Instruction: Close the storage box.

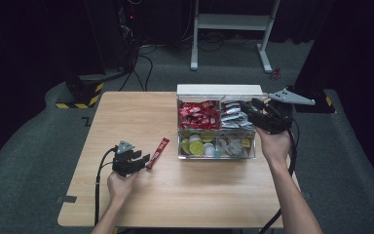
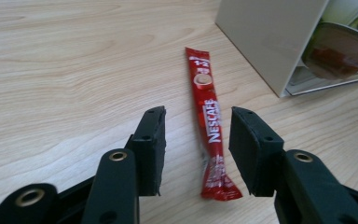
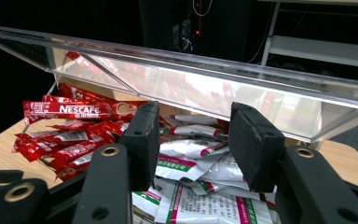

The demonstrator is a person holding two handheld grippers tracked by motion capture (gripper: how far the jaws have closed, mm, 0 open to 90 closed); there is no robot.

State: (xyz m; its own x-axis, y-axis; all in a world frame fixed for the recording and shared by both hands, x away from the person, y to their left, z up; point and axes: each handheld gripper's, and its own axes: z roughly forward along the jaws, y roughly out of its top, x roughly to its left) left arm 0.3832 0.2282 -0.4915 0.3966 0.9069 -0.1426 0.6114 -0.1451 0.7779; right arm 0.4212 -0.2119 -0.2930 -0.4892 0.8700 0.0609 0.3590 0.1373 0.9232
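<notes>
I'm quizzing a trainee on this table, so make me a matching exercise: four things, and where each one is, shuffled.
Things:
1. single red Nescafe stick sachet
2. pile of red stick sachets
3. white and green paper sachets
4. round yellow-green capsules

Places:
A. near left compartment of the clear plastic organiser box
B. far right compartment
C. flat on the wooden table, between open jaws
D. far left compartment

Pairs: 1-C, 2-D, 3-B, 4-A

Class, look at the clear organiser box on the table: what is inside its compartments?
The clear organiser box holds red sachets, white sachets and, in front, round capsules. Whatever lies beneath each top layer is covered.
</notes>
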